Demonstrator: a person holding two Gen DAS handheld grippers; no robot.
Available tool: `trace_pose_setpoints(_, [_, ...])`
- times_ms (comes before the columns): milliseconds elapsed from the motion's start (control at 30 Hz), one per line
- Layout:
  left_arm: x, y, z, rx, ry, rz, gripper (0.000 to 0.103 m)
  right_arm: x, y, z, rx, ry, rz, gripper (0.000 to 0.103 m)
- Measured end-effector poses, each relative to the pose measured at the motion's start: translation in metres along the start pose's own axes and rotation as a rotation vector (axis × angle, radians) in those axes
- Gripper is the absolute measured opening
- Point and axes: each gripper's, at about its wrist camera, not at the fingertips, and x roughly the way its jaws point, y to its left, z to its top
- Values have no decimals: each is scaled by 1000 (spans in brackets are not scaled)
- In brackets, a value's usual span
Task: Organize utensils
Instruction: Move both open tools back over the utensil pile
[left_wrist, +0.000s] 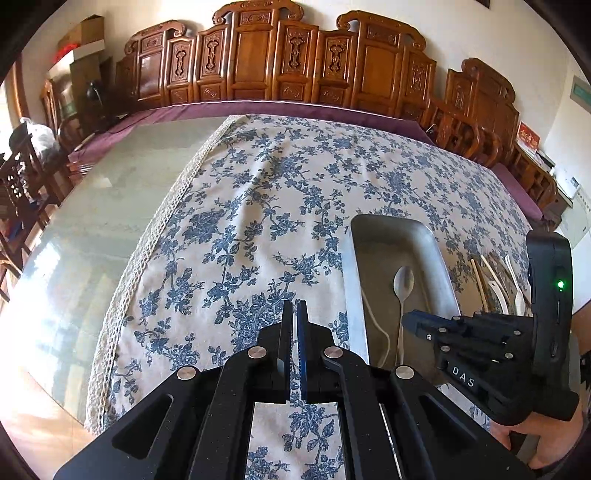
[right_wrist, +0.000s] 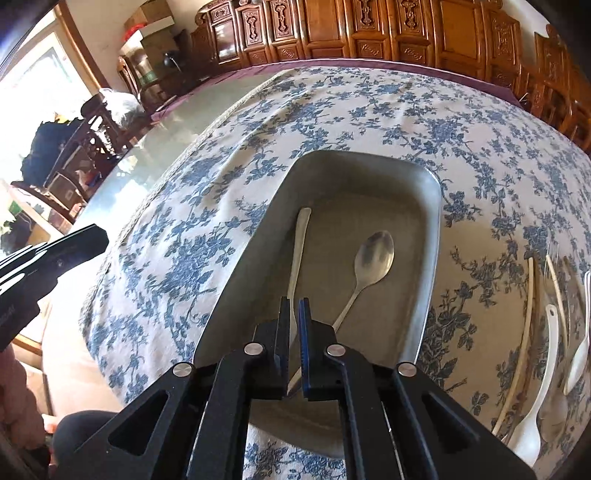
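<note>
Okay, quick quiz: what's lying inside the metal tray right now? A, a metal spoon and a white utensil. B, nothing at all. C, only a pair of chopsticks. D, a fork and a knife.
A: the right wrist view shows a metal spoon and a white utensil lying side by side in the metal tray.

Daylight floods in from a window (right_wrist: 33, 74) at upper left, blown out white. Glare washes the glass tabletop (left_wrist: 74, 258) at left; fisheye bending darkens every corner.
</note>
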Motion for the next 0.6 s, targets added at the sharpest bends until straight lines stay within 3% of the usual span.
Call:
trace_pose_setpoints(200, [-6,-18,-2,18,-12,-19,1,-33,-14,-4,0,-72,23,8])
trace_pose_setpoints(367, [-12,-46,-7,38,-18,-55,3,-75,-44,-21,-33,-131,-11,8])
trace_pose_setpoints(400, [-13,-54,-8,44,-18,-63,5,-85,-54,-28,-41,-141,-25,8])
trace_pose_setpoints(467, [-15,-69,-13,56,-23,-82,25,-99,-72,-39,-50,-150,-53,7])
trace_pose_setpoints(600, [-15,-100,-22,83,-20,-124,33,-118,-112,-63,-46,-156,-110,7])
